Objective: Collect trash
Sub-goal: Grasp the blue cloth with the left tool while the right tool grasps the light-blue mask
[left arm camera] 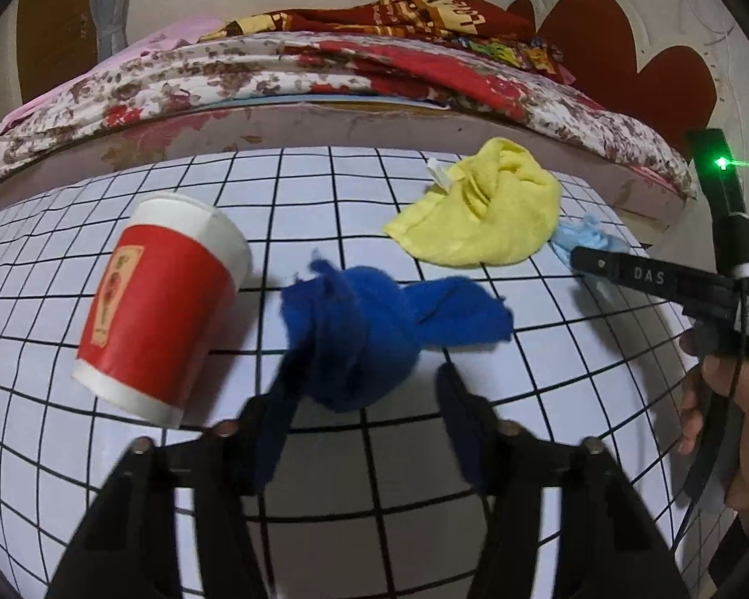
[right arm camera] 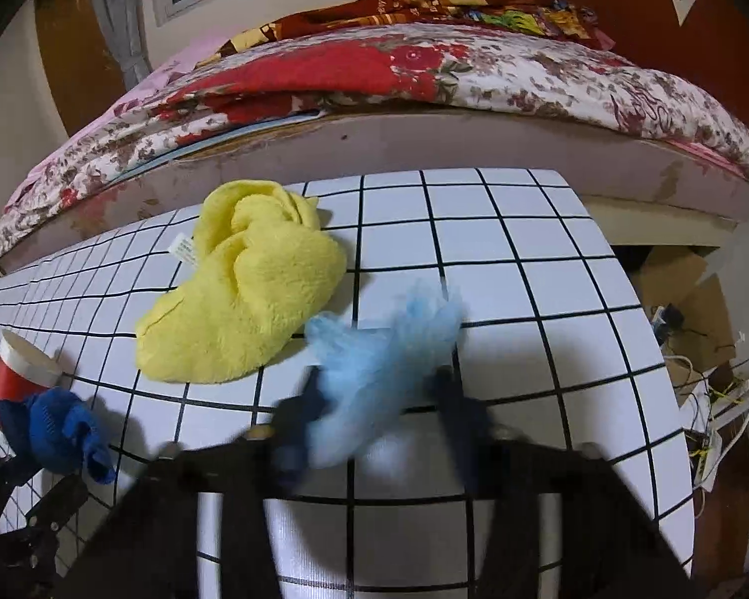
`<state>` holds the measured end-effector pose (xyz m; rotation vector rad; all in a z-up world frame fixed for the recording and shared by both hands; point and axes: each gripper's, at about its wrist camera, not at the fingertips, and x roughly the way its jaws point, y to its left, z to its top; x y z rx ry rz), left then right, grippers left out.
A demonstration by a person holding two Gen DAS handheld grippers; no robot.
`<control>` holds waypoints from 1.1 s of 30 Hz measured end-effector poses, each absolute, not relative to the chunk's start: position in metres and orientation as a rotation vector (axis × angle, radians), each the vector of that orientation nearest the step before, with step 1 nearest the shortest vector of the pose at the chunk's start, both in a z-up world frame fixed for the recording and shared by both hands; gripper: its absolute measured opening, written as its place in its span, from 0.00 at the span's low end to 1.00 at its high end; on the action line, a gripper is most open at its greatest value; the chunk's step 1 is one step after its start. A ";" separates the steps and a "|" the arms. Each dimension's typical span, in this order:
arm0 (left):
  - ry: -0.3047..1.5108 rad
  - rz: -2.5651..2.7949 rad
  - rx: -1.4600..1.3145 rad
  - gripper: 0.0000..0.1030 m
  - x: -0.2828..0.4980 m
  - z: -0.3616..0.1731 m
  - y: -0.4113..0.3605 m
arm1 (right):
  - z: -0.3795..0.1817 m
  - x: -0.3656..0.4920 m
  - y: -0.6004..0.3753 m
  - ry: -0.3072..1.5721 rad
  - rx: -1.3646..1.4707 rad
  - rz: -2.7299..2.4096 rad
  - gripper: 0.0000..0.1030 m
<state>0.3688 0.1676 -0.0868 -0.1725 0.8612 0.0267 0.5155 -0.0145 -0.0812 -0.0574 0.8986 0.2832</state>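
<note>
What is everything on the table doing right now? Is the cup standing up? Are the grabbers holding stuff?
Red paper cup: lying on its side.
Blue cloth: bunched up, between the left gripper fingers.
Light blue wad: crumpled, between the right gripper fingers.
Yellow towel: crumpled, untouched on the checked table.
</note>
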 end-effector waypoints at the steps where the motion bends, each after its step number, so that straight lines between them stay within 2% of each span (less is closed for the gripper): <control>1: 0.864 0.020 -0.175 0.38 0.370 -0.088 0.167 | -0.082 0.513 -0.016 0.896 -0.062 0.289 0.23; 2: 0.868 0.010 -0.181 0.36 0.371 -0.089 0.166 | -0.082 0.511 -0.017 0.892 -0.068 0.294 0.21; 5: 0.864 -0.002 -0.190 0.28 0.371 -0.091 0.165 | -0.083 0.503 -0.020 0.884 -0.085 0.306 0.07; 7: 0.854 -0.013 -0.205 0.21 0.368 -0.091 0.165 | -0.081 0.495 -0.022 0.865 -0.103 0.316 0.06; 10: 0.850 -0.044 -0.206 0.21 0.360 -0.090 0.161 | -0.080 0.487 -0.022 0.862 -0.131 0.327 0.06; 11: 0.848 -0.034 -0.202 0.26 0.357 -0.089 0.161 | -0.081 0.486 -0.023 0.861 -0.135 0.323 0.06; 13: 0.828 0.010 -0.197 0.72 0.351 -0.086 0.161 | -0.081 0.485 -0.024 0.863 -0.135 0.325 0.06; 14: 0.806 0.018 -0.198 0.78 0.349 -0.084 0.161 | -0.081 0.485 -0.024 0.865 -0.133 0.326 0.06; 18: 0.774 0.037 -0.181 0.80 0.359 -0.076 0.159 | -0.083 0.486 -0.026 0.870 -0.126 0.320 0.06; 23: 0.816 0.042 -0.166 0.78 0.386 -0.083 0.164 | -0.083 0.493 -0.025 0.883 -0.108 0.312 0.09; 26: 0.853 0.006 -0.197 0.44 0.395 -0.091 0.166 | -0.084 0.497 -0.023 0.884 -0.103 0.331 0.12; 28: 0.844 -0.001 -0.202 0.39 0.393 -0.090 0.167 | -0.086 0.497 -0.024 0.885 -0.093 0.359 0.04; 33: 0.830 -0.011 -0.196 0.37 0.377 -0.088 0.166 | -0.080 0.483 -0.031 0.854 -0.082 0.375 0.03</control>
